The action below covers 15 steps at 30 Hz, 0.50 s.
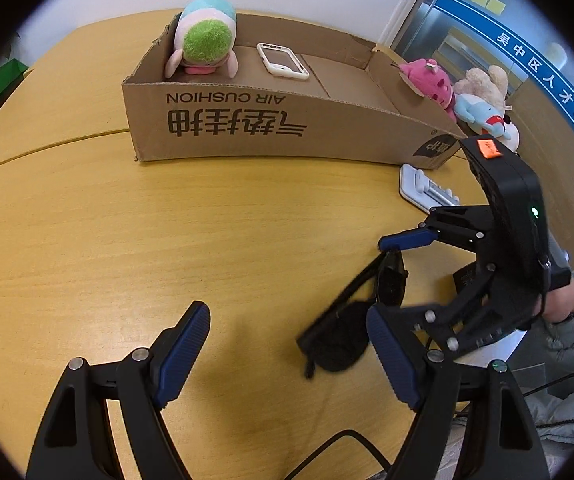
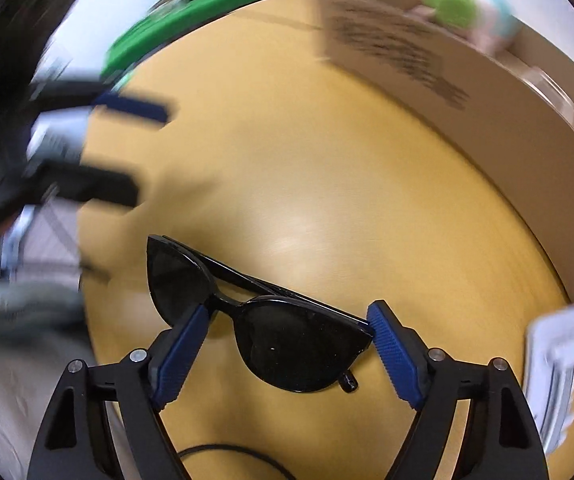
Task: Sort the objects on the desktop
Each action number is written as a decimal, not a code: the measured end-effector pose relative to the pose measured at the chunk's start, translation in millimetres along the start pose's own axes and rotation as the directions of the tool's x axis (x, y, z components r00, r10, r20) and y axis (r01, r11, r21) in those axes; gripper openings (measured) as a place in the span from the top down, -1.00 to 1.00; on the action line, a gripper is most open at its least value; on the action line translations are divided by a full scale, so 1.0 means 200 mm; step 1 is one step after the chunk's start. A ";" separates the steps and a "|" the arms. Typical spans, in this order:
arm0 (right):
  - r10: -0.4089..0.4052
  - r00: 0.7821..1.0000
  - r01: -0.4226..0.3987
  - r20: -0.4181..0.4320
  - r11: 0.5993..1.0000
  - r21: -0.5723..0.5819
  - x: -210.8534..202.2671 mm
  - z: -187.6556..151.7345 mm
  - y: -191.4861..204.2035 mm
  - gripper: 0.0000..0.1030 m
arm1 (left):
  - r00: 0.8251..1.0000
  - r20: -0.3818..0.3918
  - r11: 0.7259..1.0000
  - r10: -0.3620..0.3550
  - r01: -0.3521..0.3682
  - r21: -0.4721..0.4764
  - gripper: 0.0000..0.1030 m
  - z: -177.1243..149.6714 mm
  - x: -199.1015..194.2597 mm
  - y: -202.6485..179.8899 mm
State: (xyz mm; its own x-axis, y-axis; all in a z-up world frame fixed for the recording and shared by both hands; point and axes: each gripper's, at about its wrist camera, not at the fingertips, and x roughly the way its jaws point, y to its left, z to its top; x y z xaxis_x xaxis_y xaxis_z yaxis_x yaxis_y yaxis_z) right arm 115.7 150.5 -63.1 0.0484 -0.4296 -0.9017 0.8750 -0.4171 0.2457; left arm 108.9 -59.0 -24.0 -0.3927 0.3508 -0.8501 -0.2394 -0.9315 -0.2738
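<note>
We see the right hand-held gripper (image 2: 289, 322) straddling the sunglasses (image 2: 263, 316) on the worktop (image 2: 327, 200), seemingly touching but ungripped, for boxing; the left hand-held gripper (image 1: 287, 340) hangs released.

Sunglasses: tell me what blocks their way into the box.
Nothing visible does. The sunglasses sit between the right gripper fingers, and only bare table lies between them and the box, whose near wall they must clear.

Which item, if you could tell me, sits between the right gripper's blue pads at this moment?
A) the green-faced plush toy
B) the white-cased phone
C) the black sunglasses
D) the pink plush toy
C: in the right wrist view the black sunglasses lie on the table between the right gripper pads.
</note>
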 end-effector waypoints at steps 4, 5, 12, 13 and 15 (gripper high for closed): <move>-0.068 0.995 0.056 0.066 0.984 0.170 -0.06 -0.02 -0.16 -0.56 | 1.000 0.008 1.000 -0.021 0.021 -0.017 -0.55 0.05 0.03 -0.01; -0.084 0.993 0.066 0.080 0.976 0.210 -0.07 -0.02 -0.19 -0.55 | 0.999 0.008 0.999 -0.035 0.035 -0.022 -0.55 0.06 0.05 -0.02; 0.035 0.986 -0.069 0.162 0.975 0.211 -0.11 -0.11 -0.16 -0.57 | 0.991 -0.057 0.989 -0.119 0.113 -0.098 -0.55 0.13 0.23 -0.05; 0.046 0.986 -0.074 0.162 0.982 0.171 -0.12 -0.15 -0.12 -0.60 | 0.988 -0.069 0.985 -0.136 0.128 -0.112 -0.55 0.13 0.25 -0.06; 0.032 0.985 -0.051 0.169 0.993 0.110 -0.13 -0.13 -0.11 -0.67 | 0.985 -0.076 0.981 -0.153 0.143 -0.130 -0.55 0.14 0.28 -0.06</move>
State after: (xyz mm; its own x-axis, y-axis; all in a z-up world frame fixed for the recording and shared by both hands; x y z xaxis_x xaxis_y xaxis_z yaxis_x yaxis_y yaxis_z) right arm 107.6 191.0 -53.4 -0.0060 -0.5717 -0.8204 0.8129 -0.4806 0.3290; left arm 65.6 -25.3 -56.0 -0.2828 0.4810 -0.8299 -0.1756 -0.8765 -0.4482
